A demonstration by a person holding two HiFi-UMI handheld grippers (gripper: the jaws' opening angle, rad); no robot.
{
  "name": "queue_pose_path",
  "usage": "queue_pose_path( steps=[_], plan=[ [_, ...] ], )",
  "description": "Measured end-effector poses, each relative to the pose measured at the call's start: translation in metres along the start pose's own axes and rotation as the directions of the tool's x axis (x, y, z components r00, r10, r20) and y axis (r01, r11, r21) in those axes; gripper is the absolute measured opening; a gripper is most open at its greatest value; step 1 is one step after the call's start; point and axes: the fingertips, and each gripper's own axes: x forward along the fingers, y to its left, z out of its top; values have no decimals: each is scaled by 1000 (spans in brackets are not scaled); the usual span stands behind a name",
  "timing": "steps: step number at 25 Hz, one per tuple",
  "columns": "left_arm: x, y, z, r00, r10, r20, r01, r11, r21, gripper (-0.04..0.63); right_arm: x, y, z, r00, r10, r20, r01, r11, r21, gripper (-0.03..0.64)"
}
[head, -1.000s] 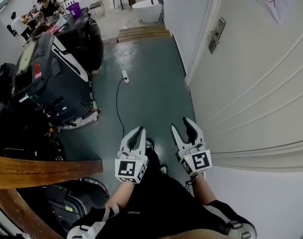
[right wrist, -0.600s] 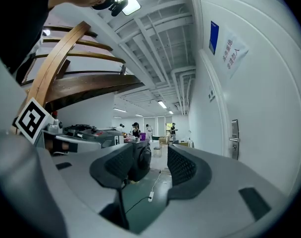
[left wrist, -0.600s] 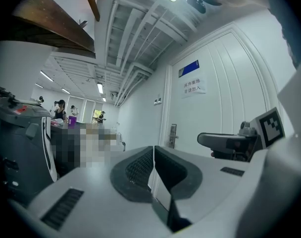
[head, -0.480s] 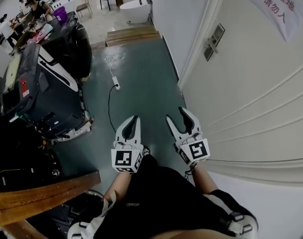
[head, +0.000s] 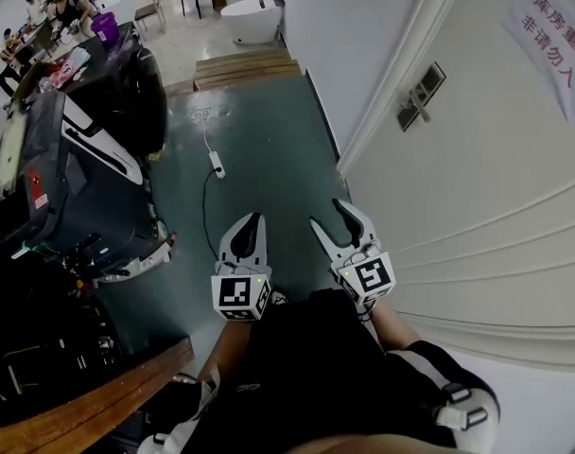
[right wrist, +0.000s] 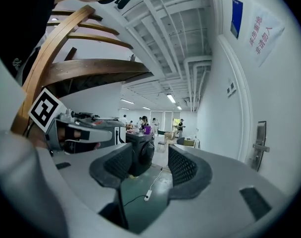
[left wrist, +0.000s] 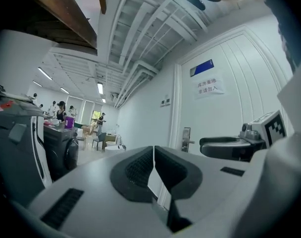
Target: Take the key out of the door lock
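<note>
The white door [head: 496,178] fills the right side of the head view. Its lock plate with a lever handle [head: 418,95] sits ahead of both grippers; I cannot make out a key at this distance. The lock also shows small in the left gripper view [left wrist: 186,140] and at the right edge of the right gripper view [right wrist: 259,146]. My left gripper [head: 252,222] is shut, pads together with nothing between them [left wrist: 154,158]. My right gripper [head: 327,214] is open; its jaws have just been opening, with only floor between them [right wrist: 150,165]. Both are held level, well short of the lock.
A white power strip [head: 216,164] with a black cable lies on the green floor ahead. A large black machine [head: 79,178] stands on the left, with a wooden beam [head: 89,410] below it. Wooden steps [head: 245,64], a white tub [head: 250,17] and people at a table [head: 60,3] are farther back. A paper sign [head: 557,41] hangs on the door.
Both grippers have moved forward along the corridor, and the lock plate now sits nearer. The right jaws stand wider apart than before.
</note>
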Motion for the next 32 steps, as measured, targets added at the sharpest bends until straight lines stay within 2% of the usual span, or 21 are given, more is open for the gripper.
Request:
queue_pose_path(
  steps=[8, 11, 16, 21, 27, 32],
  plan=[
    [23, 36, -17, 998, 46, -33, -48, 998, -43, 29, 47, -17, -1, 1000, 16, -21, -16, 1000, 12, 230],
    [41, 40, -19, 998, 50, -37, -52, 998, -39, 29, 62, -36, -5, 1000, 5, -19, -4, 999, 48, 230],
    [86, 50, -16, 998, 56, -43, -57, 998, -32, 29, 98, -69, -8, 1000, 17, -27, -14, 993, 113, 224],
    [150, 59, -20, 997, 34, -70, -36, 999, -21, 29, 139, -120, -19, 1000, 17, 20, -20, 990, 139, 224],
    [263, 44, -23, 990, -69, -121, 68, 998, -7, 29, 173, -208, -36, 999, -45, 6, 43, 981, 191, 225],
    [353, 11, -34, 973, -173, -154, 175, 985, -1, 29, 179, -273, -65, 994, -107, -32, 112, 957, 266, 225]
  ],
)
